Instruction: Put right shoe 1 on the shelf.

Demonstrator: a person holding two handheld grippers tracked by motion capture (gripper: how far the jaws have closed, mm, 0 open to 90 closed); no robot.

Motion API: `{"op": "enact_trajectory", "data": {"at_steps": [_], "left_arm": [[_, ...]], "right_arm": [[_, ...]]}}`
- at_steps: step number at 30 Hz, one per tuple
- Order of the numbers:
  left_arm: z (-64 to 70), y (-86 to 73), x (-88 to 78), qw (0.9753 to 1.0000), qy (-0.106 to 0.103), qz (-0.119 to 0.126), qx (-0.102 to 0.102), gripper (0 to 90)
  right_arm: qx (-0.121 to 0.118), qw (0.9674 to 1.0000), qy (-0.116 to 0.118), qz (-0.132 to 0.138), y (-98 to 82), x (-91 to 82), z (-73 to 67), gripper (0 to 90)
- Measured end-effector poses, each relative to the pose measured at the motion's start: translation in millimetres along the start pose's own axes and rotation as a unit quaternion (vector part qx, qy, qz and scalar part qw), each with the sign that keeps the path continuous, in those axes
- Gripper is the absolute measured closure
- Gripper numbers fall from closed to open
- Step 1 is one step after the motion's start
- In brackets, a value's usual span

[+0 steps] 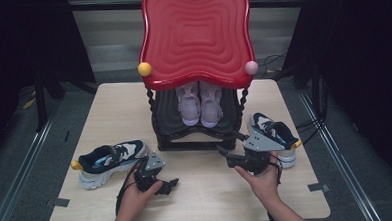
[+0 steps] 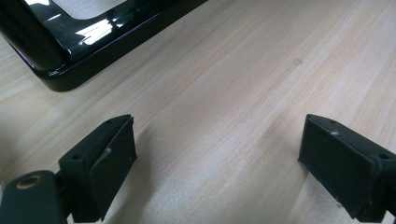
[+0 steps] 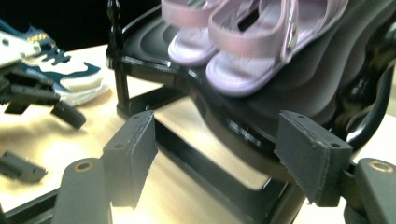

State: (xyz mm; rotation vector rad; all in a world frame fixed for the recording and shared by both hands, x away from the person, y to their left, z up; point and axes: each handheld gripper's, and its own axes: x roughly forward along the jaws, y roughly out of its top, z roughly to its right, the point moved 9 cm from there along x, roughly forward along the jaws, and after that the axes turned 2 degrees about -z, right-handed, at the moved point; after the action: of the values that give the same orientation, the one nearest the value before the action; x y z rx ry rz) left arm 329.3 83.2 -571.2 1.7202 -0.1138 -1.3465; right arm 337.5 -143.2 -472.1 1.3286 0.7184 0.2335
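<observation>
A pair of pink sandals [image 1: 199,103] [image 3: 243,42] stands on the black lower shelf [image 1: 169,116] [image 3: 154,46] of a small rack under a red wavy top [image 1: 195,35]. One navy and white sneaker [image 1: 111,161] [image 3: 70,77] lies on the table left of the rack. Its mate [image 1: 272,129] lies to the right. My left gripper [image 1: 168,186] [image 2: 217,135] is open just above bare wood, near the rack's black base [image 2: 70,51]. My right gripper [image 1: 229,143] [image 3: 217,126] is open with nothing between its jaws, pointing at the shelf's front edge below the sandals.
The wooden table [image 1: 208,200] has free room in front of the rack, between my hands. A yellow ball [image 1: 144,69] and a pink ball [image 1: 251,67] sit at the red top's front corners. Cables [image 1: 312,125] lie beyond the table's right edge.
</observation>
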Motion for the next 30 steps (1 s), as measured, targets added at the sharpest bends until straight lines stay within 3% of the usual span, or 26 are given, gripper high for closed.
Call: {"op": "enact_trajectory", "data": {"at_steps": [17, 30], "left_arm": [[0.0, 0.0, 0.0, 1.0, 0.0, 0.0, 0.0, 10.2], [0.0, 0.0, 0.0, 1.0, 0.0, 0.0, 0.0, 10.2]], "right_arm": [[0.007, 0.9971, 0.027, -0.07, -52.8, -9.0, 7.0, 23.4], [0.017, 0.9941, 0.042, -0.098, -70.9, -14.6, 9.6, 18.7]]}}
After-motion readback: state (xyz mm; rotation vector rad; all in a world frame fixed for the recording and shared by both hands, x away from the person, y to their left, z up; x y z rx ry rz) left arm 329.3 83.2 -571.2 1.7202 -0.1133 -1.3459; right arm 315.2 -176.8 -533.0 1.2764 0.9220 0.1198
